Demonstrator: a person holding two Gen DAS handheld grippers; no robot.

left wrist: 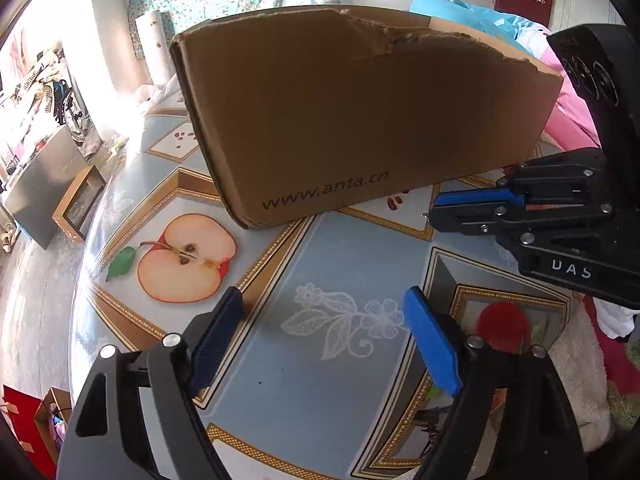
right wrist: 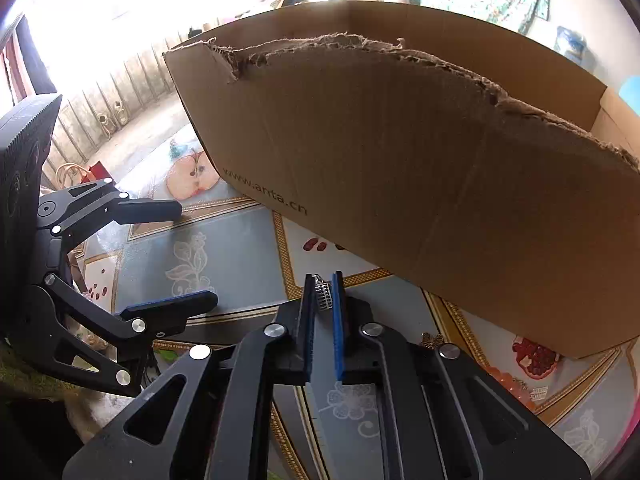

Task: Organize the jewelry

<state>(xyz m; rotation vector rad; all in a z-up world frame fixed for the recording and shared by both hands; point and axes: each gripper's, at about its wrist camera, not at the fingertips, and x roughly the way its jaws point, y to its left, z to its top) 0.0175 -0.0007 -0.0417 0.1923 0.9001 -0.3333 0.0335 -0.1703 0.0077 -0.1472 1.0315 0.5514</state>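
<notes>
A brown cardboard box [left wrist: 360, 120] with torn top edges and "www.anta.cn" printed on it stands on the patterned table; it also shows in the right wrist view [right wrist: 420, 184]. My right gripper [right wrist: 323, 292] is shut on a small silver jewelry piece [right wrist: 325, 295], held just in front of the box's near wall; it shows from the side in the left wrist view [left wrist: 434, 212]. My left gripper [left wrist: 320, 304] is open and empty above the table, left of the right one; it also shows in the right wrist view [right wrist: 196, 256].
A small gold butterfly piece [right wrist: 432, 339] and another small silver piece [right wrist: 538, 392] lie on the fruit-patterned tablecloth [left wrist: 320, 264] near the box's right end. Pink and white cloth [left wrist: 576, 120] lies to the right. The table's left edge drops to the floor.
</notes>
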